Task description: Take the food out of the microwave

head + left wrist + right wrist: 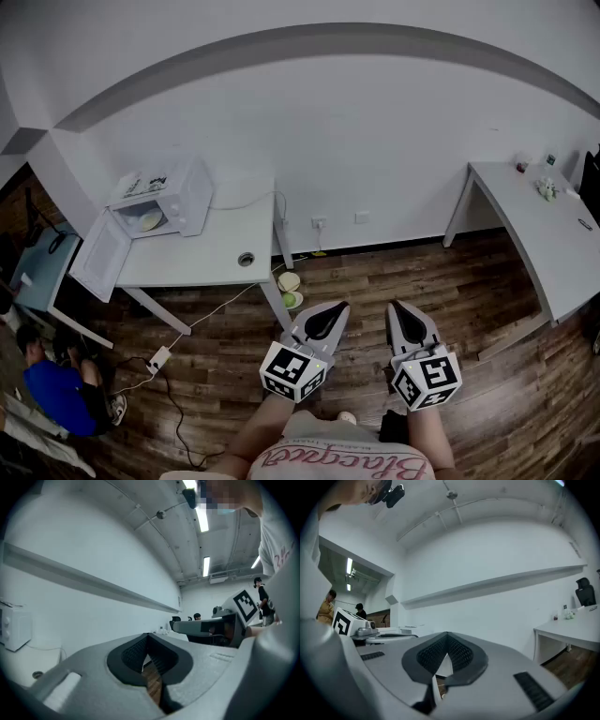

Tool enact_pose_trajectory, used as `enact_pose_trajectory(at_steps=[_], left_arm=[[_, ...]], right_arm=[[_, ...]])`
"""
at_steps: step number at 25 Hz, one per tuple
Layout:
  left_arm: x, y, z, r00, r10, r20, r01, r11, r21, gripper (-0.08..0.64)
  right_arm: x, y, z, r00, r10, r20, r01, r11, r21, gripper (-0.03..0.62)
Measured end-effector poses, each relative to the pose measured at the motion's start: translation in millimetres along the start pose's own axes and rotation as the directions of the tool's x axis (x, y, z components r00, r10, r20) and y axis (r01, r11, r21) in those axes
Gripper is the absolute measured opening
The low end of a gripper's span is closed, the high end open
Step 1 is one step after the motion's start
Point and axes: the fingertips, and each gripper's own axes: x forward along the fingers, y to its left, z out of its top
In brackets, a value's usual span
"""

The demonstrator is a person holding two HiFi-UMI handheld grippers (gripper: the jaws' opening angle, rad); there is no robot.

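- The left gripper (pixel 328 309), grey plastic with a black-and-white marker cube, is held level at the lower centre of the head view. It is above the dark wood plank floor (pixel 375 281) and touches nothing.
- In the left gripper view its fingers (pixel 133 652) are clenched. The black ribbed pads meet at the tip with nothing between them.
- The right gripper (pixel 405 309), of the same build, is near the left one, apart from it and also level.
- In the right gripper view its fingers (pixel 461 654) are likewise clenched tip to tip and grasp nothing.
- The white box-shaped microwave (pixel 183 192) stands at the left end of a white rectangular desk (pixel 206 267) against the white wall. It is well apart from both grippers.
- The microwave door (pixel 98 253) stands open, swung out to the left.
- The pale round dish of food (pixel 150 221) sits inside the microwave cavity. What the food is cannot be made out.
- A round cable hole (pixel 246 259) is set in the desk top to the right of the microwave.
- A white power strip (pixel 159 359) lies on the floor in front of the desk, with a cable running up toward the desk.
- Two small round bowls (pixel 291 289) rest on the floor beside the desk's right leg.
- A second white desk (pixel 553 244) stands at the right, with small items at its far end.
- A person in a blue top (pixel 56 394) crouches on the floor at the lower left.
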Motion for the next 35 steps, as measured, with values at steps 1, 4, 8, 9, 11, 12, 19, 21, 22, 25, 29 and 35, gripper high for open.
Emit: enact_pose_trajectory(at_steps=[1,4,8,9,11,12,19,21,22,25,29,35], left_arm=[[2.1,-1.8,2.1,1.000,-0.002,0.004,0.002,1.000,0.001,0.005],[4.6,-3.6,8.2,1.000,-0.003,0.019,0.003,1.000,-0.001,0.005],[-4.4,5.8,13.6,0.999,0.002,0.040,-0.002,1.000,-0.016,0.005],[-8.3,10.4,13.4,0.999,0.009,0.043,-0.008,1.000,-0.023,0.005],[-17.3,21.8,12.0,0.999,0.029,0.045,-0.027,0.999,-0.038,0.005],[-22.4,28.3,11.2,0.998,0.040,0.045,-0.038,0.998,-0.045,0.005],[-77.7,82.5,15.1,0.990,0.134,0.054,-0.130,0.989,-0.066,0.005],[-96.3,102.8,17.3,0.984,0.167,0.060,-0.163,0.984,-0.072,0.005],[-105.1,112.9,17.8,0.981,0.183,0.062,-0.179,0.981,-0.077,0.005],[-130.9,138.7,17.6,0.972,0.224,0.071,-0.218,0.972,-0.087,0.005],[-160.7,165.0,18.8,0.960,0.266,0.086,-0.256,0.961,-0.106,0.005],[-197.0,199.3,20.5,0.941,0.322,0.100,-0.310,0.943,-0.118,0.005]], right_arm=[[-0.8,1.2,-1.4,1.000,0.001,-0.009,-0.001,1.000,-0.008,0.009],[-1.3,7.5,-5.9,0.999,0.008,-0.037,-0.009,0.999,-0.041,0.009],[8.3,21.8,-9.8,0.998,0.024,-0.058,-0.028,0.998,-0.062,0.009],[12.6,27.3,-10.4,0.997,0.036,-0.061,-0.040,0.997,-0.065,0.008],[22.7,43.0,-11.0,0.995,0.072,-0.066,-0.078,0.993,-0.088,0.009],[28.2,52.9,-10.9,0.993,0.093,-0.067,-0.100,0.989,-0.107,0.008],[68.2,129.6,-12.3,0.978,0.201,-0.059,-0.208,0.968,-0.141,0.009],[80.7,153.1,-13.3,0.971,0.232,-0.061,-0.239,0.960,-0.149,0.009],[86.6,164.7,-13.9,0.967,0.248,-0.061,-0.255,0.954,-0.155,0.009],[100.7,197.5,-18.1,0.956,0.286,-0.067,-0.293,0.940,-0.175,0.009],[117.5,234.6,-23.6,0.940,0.331,-0.083,-0.341,0.923,-0.178,0.009],[143.8,280.3,-27.7,0.911,0.401,-0.093,-0.412,0.894,-0.176,0.009]])
